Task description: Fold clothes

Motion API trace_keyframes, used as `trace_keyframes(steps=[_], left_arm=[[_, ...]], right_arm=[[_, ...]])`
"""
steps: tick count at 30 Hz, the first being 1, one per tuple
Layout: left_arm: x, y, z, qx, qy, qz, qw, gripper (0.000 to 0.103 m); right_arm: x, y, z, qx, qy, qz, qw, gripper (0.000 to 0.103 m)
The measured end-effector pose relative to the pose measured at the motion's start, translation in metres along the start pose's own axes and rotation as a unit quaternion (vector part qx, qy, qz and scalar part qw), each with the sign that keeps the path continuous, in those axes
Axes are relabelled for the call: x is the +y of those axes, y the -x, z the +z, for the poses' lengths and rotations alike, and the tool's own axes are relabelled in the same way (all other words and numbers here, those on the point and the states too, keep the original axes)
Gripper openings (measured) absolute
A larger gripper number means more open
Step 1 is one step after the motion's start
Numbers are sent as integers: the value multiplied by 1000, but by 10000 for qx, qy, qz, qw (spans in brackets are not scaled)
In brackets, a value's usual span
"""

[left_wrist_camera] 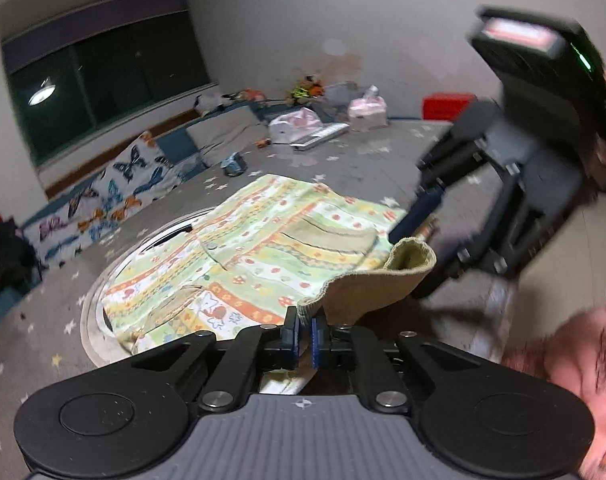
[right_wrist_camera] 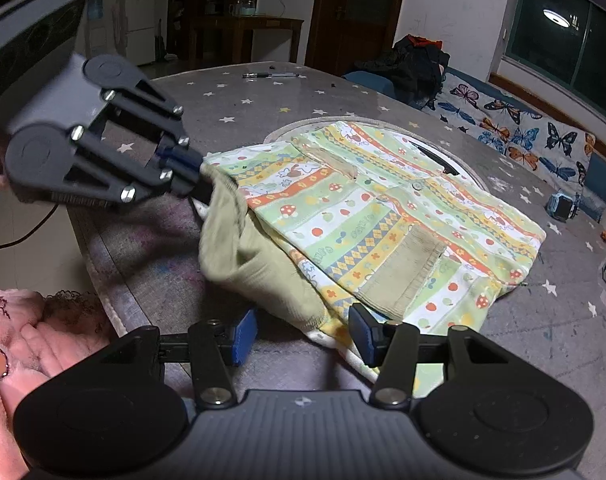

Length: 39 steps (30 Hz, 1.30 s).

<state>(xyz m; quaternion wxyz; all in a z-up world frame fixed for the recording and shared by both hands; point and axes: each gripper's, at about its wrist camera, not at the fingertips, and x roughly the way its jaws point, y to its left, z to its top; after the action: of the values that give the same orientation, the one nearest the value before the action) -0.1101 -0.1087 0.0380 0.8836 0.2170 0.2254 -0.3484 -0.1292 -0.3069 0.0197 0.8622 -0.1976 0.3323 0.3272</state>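
Left gripper pinched tight on olive ribbed cuff of patterned kids top. Right gripper spread wide, gripping nothing, top's hem just ahead between pads. Top lies on star-print grey table cover; butterfly cushions beyond, dark window behind. Right gripper motion-blurred in left view.

Grey star-print table, patterned garment spread on it, pen, blue watch

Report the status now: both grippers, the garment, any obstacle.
Left gripper shut on olive ribbed waistband. Right gripper open, not gripping. Mushroom-print cotton garment partly folded on table. No obstacle seen.
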Motion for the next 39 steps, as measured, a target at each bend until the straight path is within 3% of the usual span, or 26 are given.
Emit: trace_keyframes(steps=[3,11,16,19,23,26,28,33,39], left_arm=[[10,-1,5,22,342,-3,9994,5],[30,-6,11,62,1006,-71,9949,5],[33,-8,10,99,1125,-92,9936,5],[33,-7,8,90,1134,-78,9935,9],[31,-1,4,73,1054,38,9944,14],[29,7,-2,40,964,201,9951,31],[27,12,-7,29,862,300,9958,48],[12,12,-20,147,207,613,9978,50],[2,-1,-29,224,-322,980,9944,48]], right_arm=[[1,-2,1,-35,33,-3,10000,57],[-2,-12,7,-168,-15,-13,9999,57],[-4,-18,11,-251,-45,-19,9997,48],[-7,-20,15,-275,-130,31,9995,32],[-11,-19,21,-298,-280,117,9991,20],[-17,-16,26,-363,-420,143,9984,18],[-20,-13,29,-430,-517,139,9976,17],[-28,-9,36,-567,-667,95,9961,16],[-31,-6,42,-695,-783,5,9945,15]])
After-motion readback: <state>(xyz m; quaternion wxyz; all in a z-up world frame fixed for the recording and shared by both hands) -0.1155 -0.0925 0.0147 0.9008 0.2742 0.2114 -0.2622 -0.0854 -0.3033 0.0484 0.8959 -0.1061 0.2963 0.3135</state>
